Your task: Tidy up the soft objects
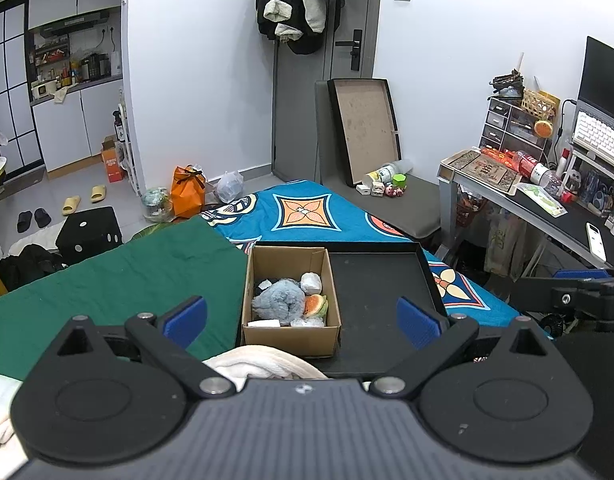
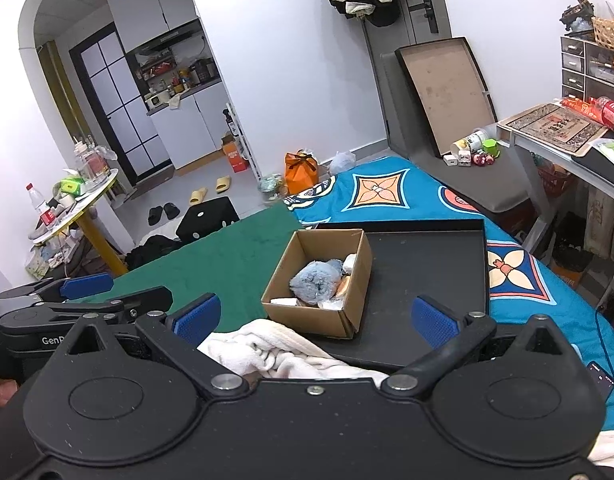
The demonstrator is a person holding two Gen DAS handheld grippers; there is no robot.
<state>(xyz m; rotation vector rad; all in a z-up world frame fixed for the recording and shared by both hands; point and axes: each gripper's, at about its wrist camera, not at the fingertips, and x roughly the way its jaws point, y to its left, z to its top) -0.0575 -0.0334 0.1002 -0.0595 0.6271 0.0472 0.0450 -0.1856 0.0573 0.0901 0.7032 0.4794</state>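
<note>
A small cardboard box (image 1: pixel 291 336) stands in the left part of a black tray (image 1: pixel 379 280) on the bed. It holds a grey-blue plush toy (image 1: pixel 277 300), an orange-and-green soft toy (image 1: pixel 315 305) and a few white wrapped items (image 1: pixel 311 281). The box (image 2: pixel 307 320), the tray (image 2: pixel 427 256) and the plush (image 2: pixel 315 282) also show in the right wrist view. A cream towel (image 2: pixel 275 352) lies bunched in front of the box, also in the left wrist view (image 1: pixel 259 364). My left gripper (image 1: pixel 303 320) is open and empty, above the towel. My right gripper (image 2: pixel 315 318) is open and empty, to the right of the left one.
The bed carries a green cloth (image 1: pixel 119 280) on the left and a blue patterned cover (image 1: pixel 307 212) beyond. A desk (image 1: pixel 547 200) with clutter stands at right. A grey chair (image 1: pixel 387 192) with a leaning box lid is behind. A phone (image 2: pixel 601 378) lies on the bed's right edge.
</note>
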